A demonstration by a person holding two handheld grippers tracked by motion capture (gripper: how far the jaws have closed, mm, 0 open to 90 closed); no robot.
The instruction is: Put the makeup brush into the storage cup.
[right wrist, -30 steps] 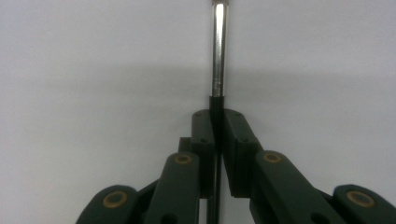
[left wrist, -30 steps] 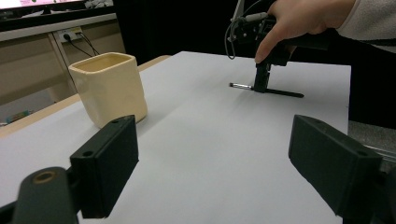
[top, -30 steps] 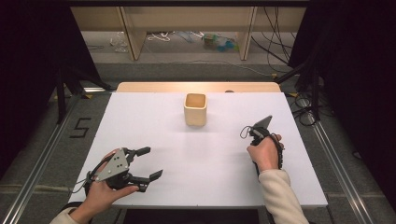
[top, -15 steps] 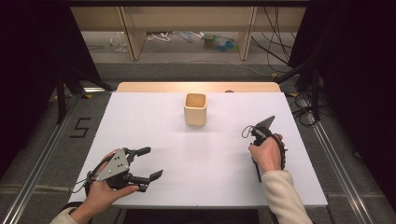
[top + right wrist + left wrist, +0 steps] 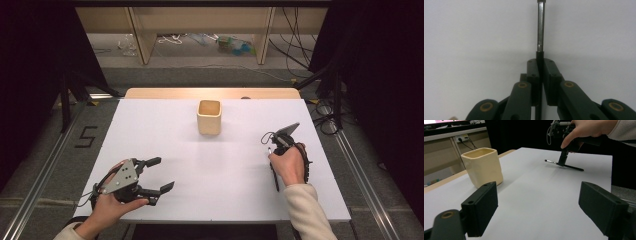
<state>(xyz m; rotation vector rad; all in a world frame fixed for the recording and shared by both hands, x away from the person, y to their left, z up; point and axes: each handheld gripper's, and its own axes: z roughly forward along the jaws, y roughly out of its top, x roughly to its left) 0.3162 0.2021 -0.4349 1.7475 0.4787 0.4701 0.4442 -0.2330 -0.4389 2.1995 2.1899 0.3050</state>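
A thin black brush (image 5: 540, 30) with a metal ferrule lies on the white table (image 5: 165, 130), pinched between the jaws of the right gripper (image 5: 540, 67), which are closed tight on its handle. In the left gripper view the right gripper (image 5: 563, 161) points straight down at the tabletop, the brush (image 5: 571, 166) lying flat beneath it with its ends sticking out to either side of the jaws. In the high view the brush (image 5: 274, 176) runs back from the gripper under the person's right hand (image 5: 288, 162).

Beyond and to the left of the right gripper (image 5: 272, 150), well apart from it, stands a cream square cup (image 5: 209, 117), upright; what shows of its inside looks empty.

At the table's near left corner the left gripper (image 5: 159, 174) rests in the left hand (image 5: 107, 207), its jaws spread wide with nothing between them.
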